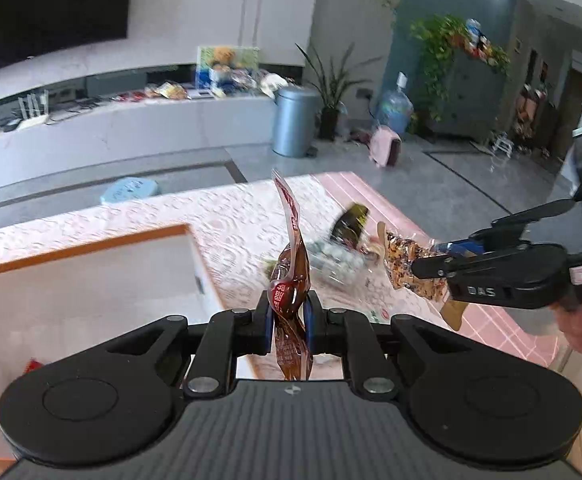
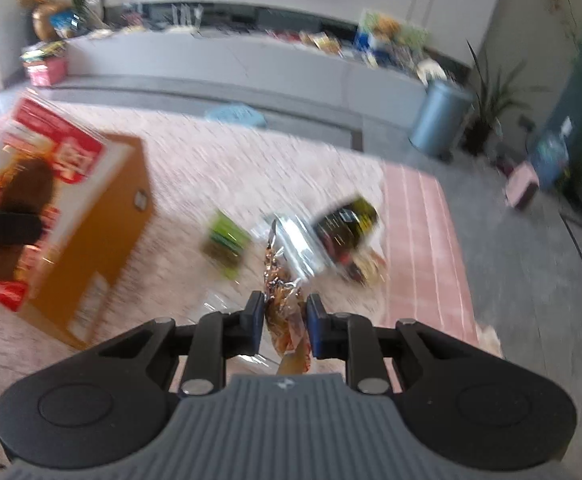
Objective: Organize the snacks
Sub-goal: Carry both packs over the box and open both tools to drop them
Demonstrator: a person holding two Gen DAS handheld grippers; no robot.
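My left gripper (image 1: 289, 312) is shut on a dark red snack packet (image 1: 291, 276), held upright just right of the open orange cardboard box (image 1: 91, 246). My right gripper (image 2: 283, 320) is shut on a clear packet of brown snacks (image 2: 281, 304); it also shows in the left wrist view (image 1: 431, 266), holding that packet (image 1: 405, 260) above the table. More snacks lie on the pink tablecloth (image 2: 251, 152): a green packet (image 2: 227, 244), a silver packet (image 2: 299, 244) and a dark packet (image 2: 349, 220).
The box's side (image 2: 103, 224) stands left of the snack pile. The table's right edge has a striped pink band (image 2: 423, 240). Beyond it are grey floor, a blue bin (image 1: 295, 120), plants and a long counter (image 1: 131, 128).
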